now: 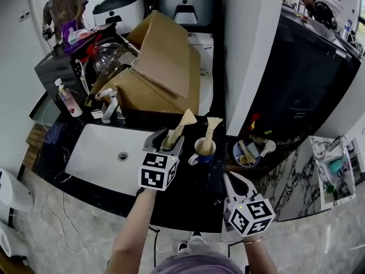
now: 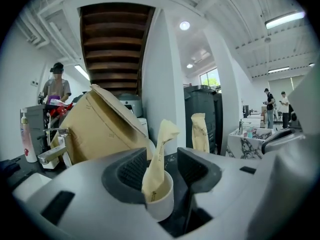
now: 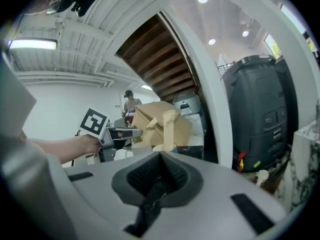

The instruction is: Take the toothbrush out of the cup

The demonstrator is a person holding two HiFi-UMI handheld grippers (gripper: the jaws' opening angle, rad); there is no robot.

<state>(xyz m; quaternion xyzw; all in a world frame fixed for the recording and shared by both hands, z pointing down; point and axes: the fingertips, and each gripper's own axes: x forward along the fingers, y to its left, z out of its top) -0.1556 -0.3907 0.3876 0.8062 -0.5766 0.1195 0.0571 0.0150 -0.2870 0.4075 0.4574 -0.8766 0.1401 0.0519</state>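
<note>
— Standing how, the left gripper (image 2: 162, 171) jaws?
— Apart, either side of the white cup (image 2: 162, 201); the paper-wrapped toothbrush (image 2: 159, 154) stands in it.
— Right gripper (image 3: 159, 165)?
— Jaws together, nothing between them. A second cup (image 1: 202, 152) stands just beside the first on the dark counter (image 1: 194, 188).

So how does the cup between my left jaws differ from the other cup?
The white cup sits between the left hand-held gripper's open jaws; the blue-handled cup stands free beside it. The white cup's wrapped toothbrush leans; the blue-handled cup's toothbrush stands straighter. Both toothbrushes are paper-wrapped.
</note>
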